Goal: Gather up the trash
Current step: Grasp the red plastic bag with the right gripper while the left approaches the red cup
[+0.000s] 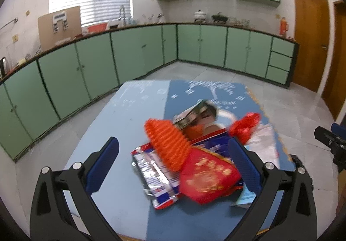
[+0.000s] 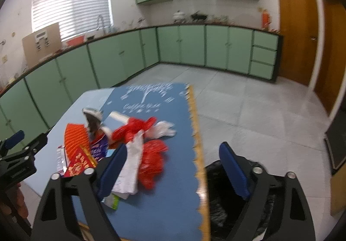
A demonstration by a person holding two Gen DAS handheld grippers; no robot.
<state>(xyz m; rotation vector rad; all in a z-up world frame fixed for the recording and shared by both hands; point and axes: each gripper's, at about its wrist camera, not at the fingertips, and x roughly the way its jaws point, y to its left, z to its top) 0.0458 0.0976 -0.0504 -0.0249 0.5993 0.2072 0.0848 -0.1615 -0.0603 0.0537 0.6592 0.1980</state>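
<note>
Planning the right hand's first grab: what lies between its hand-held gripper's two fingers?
In the right wrist view, the white plastic bag, red plastic bag and table edge lie between its open fingers.

honestly nothing's readable: gold characters on the red packet (image 1: 210,178) and white print on the blue mat (image 2: 151,98) are both too blurred to make out

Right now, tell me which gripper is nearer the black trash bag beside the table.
Right. The right gripper hangs open over the table's edge, its outer finger above the black trash bag. The left gripper is over the wrapper pile, farther from it.
</note>
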